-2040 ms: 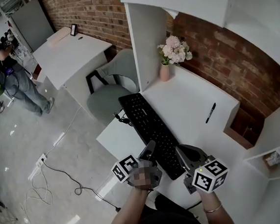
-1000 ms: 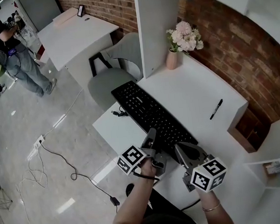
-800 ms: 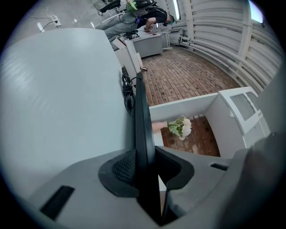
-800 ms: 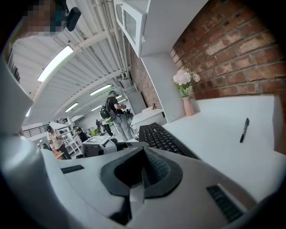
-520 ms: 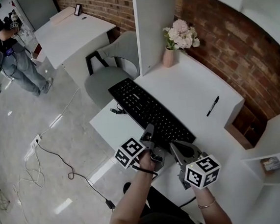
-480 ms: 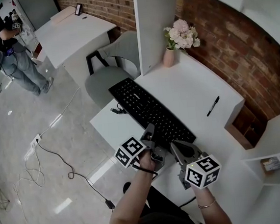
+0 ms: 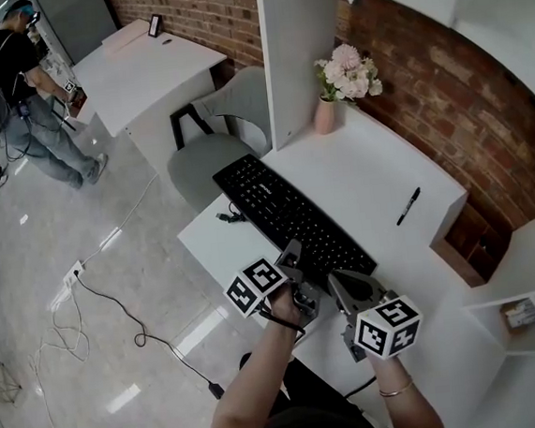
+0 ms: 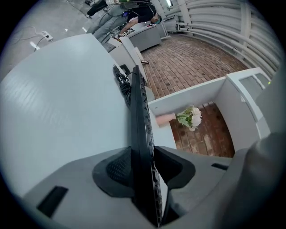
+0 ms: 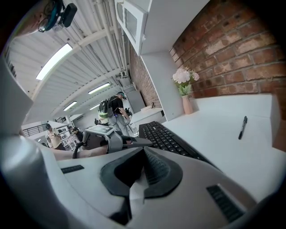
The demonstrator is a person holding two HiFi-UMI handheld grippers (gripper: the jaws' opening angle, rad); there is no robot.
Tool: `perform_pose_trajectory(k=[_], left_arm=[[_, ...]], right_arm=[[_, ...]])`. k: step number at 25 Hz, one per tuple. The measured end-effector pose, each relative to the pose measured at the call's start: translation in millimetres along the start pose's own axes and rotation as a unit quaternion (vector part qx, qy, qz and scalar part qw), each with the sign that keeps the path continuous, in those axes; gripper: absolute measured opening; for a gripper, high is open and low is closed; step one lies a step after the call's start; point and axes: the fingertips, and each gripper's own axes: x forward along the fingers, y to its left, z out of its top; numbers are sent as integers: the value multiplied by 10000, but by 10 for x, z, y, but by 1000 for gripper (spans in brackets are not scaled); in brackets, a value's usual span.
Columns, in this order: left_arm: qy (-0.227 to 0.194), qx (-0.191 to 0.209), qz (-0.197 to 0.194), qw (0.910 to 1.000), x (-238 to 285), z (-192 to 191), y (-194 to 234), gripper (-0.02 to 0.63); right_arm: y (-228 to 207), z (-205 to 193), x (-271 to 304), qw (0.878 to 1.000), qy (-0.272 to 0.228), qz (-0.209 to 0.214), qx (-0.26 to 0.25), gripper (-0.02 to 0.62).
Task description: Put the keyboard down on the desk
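Note:
A black keyboard (image 7: 292, 223) lies flat on the white desk (image 7: 358, 176), running from the far left corner toward me. My left gripper (image 7: 294, 255) is at its near end. In the left gripper view the keyboard's edge (image 8: 138, 116) stands between the jaws of the left gripper (image 8: 144, 167). The jaws are opening, and a thin gap shows beside one pad. My right gripper (image 7: 338, 281) hovers just right of the keyboard's near corner. In the right gripper view the right gripper (image 9: 142, 167) is shut with nothing in it, and the keyboard (image 9: 167, 138) lies just beyond.
A black pen (image 7: 409, 206) lies on the desk's right part. A pink vase of flowers (image 7: 344, 83) stands at the back beside a white partition (image 7: 295, 55). The keyboard's coiled cable (image 7: 230, 218) sits at the desk's left edge by a grey chair (image 7: 210, 157). A person (image 7: 21, 100) stands far left.
The keyboard still lies on the desk with both grippers at its near end. The view has shifted slightly. The person at the back has turned and bent forward.

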Motion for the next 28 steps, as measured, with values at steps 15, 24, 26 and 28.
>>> perform_pose_trajectory(k=[15, 24, 26, 28], left_arm=[[28, 379, 185, 9991, -293, 45, 61, 163], [180, 1160, 279, 9927, -547, 146, 83, 163], [236, 1395, 260, 9896, -609, 178, 68, 163], [310, 1641, 220, 9857, -667, 215, 42, 161]], right_arm=[[23, 37, 32, 9999, -131, -56, 17, 5], [163, -2, 65, 9994, -221, -279, 21, 5], [198, -12, 61, 9990, -246, -375, 26, 5], [234, -23, 51, 9984, -277, -482, 40, 5]])
